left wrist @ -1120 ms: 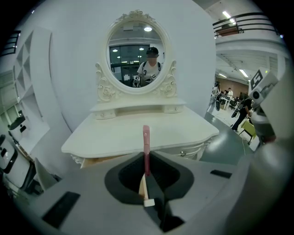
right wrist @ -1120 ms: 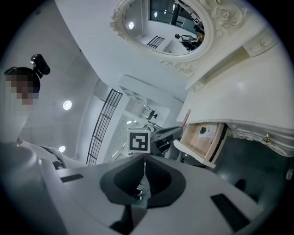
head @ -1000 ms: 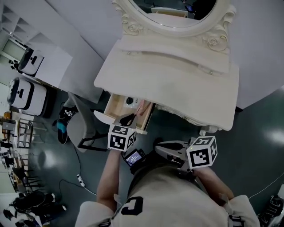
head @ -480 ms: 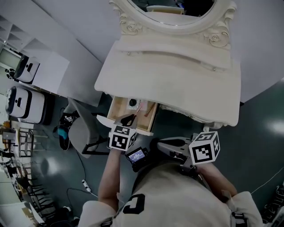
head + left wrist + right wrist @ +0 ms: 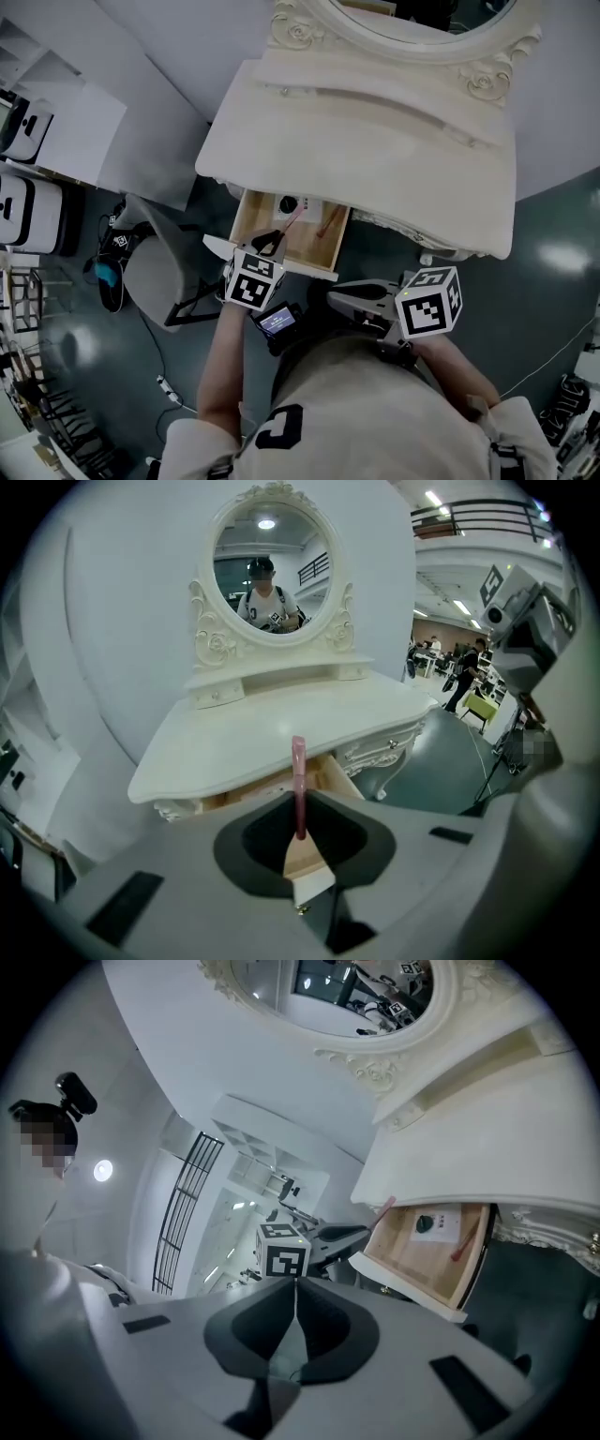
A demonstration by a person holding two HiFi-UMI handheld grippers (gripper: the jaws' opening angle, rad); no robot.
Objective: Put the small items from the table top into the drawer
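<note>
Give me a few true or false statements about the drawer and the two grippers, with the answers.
1. The drawer is open. True.
2. The left gripper is empty. False: it is shut on a pink stick.
3. The right gripper is shut with nothing in it. True.
4. The drawer is empty. False: a white card and a red stick lie in it.
</note>
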